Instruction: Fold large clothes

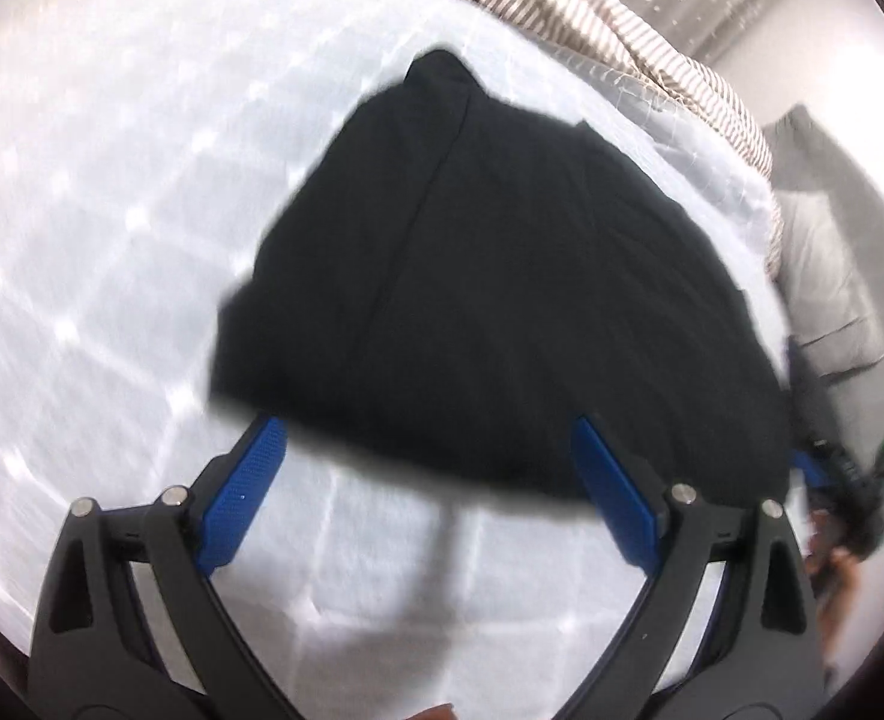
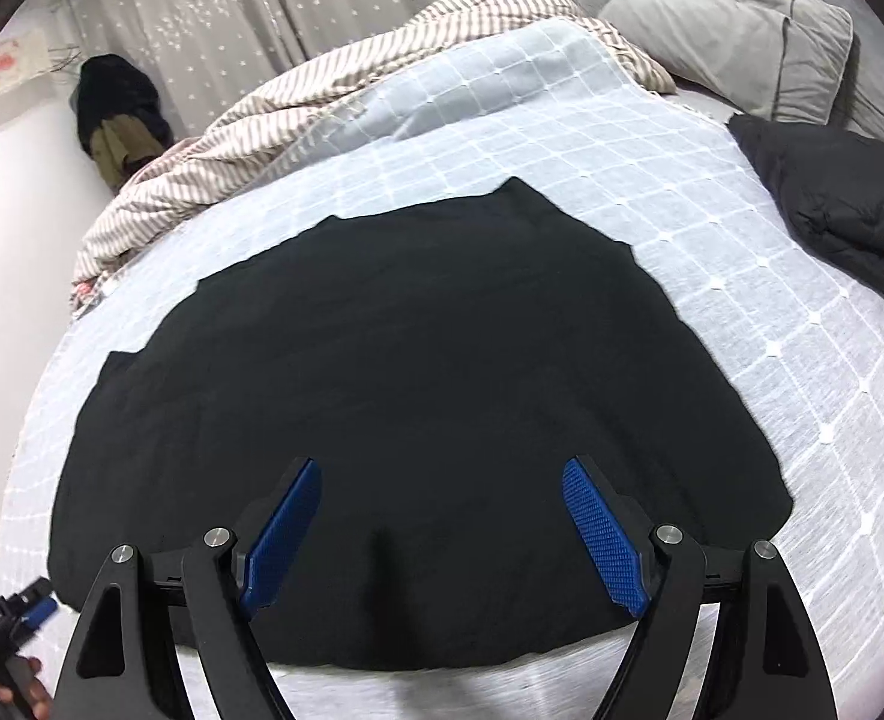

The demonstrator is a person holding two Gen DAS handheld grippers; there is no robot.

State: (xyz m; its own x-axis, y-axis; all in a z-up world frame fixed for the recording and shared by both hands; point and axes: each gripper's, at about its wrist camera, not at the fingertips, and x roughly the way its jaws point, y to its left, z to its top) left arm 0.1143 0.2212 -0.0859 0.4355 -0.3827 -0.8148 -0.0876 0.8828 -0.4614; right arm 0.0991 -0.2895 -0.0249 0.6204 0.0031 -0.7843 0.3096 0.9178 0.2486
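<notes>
Lying flat on bed (image 2: 742,324), black garment (image 2: 417,372) is spread, partly folded by look. Left hand-held gripper (image 1: 429,468) and right hand-held gripper (image 2: 442,516) are held wide open, empty, above near hem. Next judged: hem to be gripped, folded away.

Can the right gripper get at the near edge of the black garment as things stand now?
Probably yes. The right gripper has its jaws wide apart and empty above the black garment, which lies flat on the checked bedspread, and nothing stands between them and the near edge.
</notes>
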